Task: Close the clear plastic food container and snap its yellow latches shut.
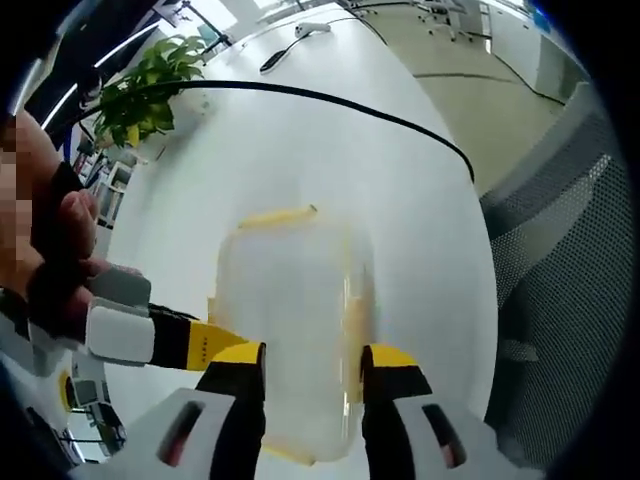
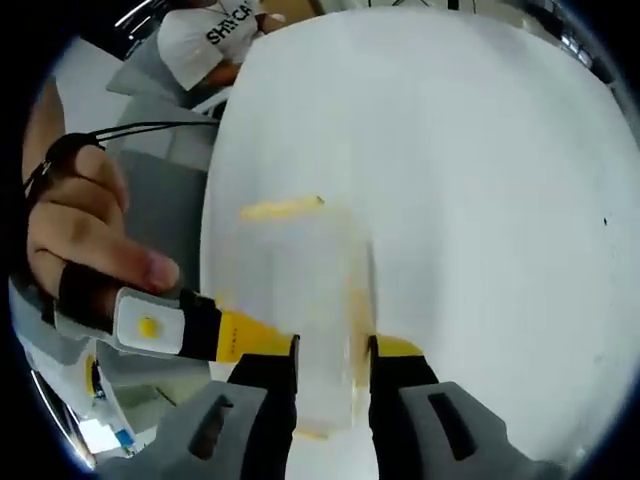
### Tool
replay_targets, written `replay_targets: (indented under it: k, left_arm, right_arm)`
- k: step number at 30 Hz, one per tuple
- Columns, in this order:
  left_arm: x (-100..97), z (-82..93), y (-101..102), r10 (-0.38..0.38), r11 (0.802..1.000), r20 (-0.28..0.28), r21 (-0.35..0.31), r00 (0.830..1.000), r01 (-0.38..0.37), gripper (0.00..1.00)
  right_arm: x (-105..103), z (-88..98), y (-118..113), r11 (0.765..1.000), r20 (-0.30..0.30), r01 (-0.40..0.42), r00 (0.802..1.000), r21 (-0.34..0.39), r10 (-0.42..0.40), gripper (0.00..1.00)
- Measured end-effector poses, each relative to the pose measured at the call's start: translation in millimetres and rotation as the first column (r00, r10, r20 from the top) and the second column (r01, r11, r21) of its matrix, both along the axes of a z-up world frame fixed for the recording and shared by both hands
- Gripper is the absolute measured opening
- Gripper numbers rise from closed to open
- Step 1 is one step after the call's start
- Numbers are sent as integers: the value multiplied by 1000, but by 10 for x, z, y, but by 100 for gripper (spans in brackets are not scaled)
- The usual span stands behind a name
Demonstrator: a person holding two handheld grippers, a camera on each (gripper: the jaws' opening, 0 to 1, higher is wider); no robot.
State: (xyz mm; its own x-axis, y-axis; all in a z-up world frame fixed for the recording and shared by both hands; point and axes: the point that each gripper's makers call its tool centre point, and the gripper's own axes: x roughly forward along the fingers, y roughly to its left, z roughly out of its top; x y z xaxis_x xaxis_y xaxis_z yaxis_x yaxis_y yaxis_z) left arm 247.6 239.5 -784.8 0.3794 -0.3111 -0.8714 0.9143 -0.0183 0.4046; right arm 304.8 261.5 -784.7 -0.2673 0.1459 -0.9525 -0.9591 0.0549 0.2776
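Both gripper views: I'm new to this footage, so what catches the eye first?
The clear food container with yellow latches stands out first, sitting on the white table just ahead of both grippers' jaws. In the left gripper view a black cable curves across the table, and a green plant stands at its far-left edge.

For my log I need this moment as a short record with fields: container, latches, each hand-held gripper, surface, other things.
container: clear plastic food container, blurred, on the table
latches: yellow latch on far edge; another yellow latch along one side; whether snapped, cannot tell
left hand-held gripper: open, jaws on either side of the container
right hand-held gripper: open, jaws on either side of the container
surface: white table
other things: black cable, potted plant, mesh chair
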Motion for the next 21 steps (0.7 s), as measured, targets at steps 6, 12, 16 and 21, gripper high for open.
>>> replay_targets:
  k: [6,12,16,21]
  left_arm:
    - [2,17,9,5,1000,-46,-5,999,-6,32]
    - [-3,44,21,-22,999,-98,-28,995,19,32]
    - [-106,30,24,-50,998,-173,-39,984,44,43]
    - [-218,-6,34,-75,997,-207,-20,975,73,61]
  right_arm:
    - [-13,10,1,1000,34,-16,999,-2,16,24]
    - [1,53,10,993,111,-13,994,119,0,24]
    - [-3,92,16,974,183,-31,983,224,-11,23]
    - [95,182,-83,938,226,67,963,339,-150,27]
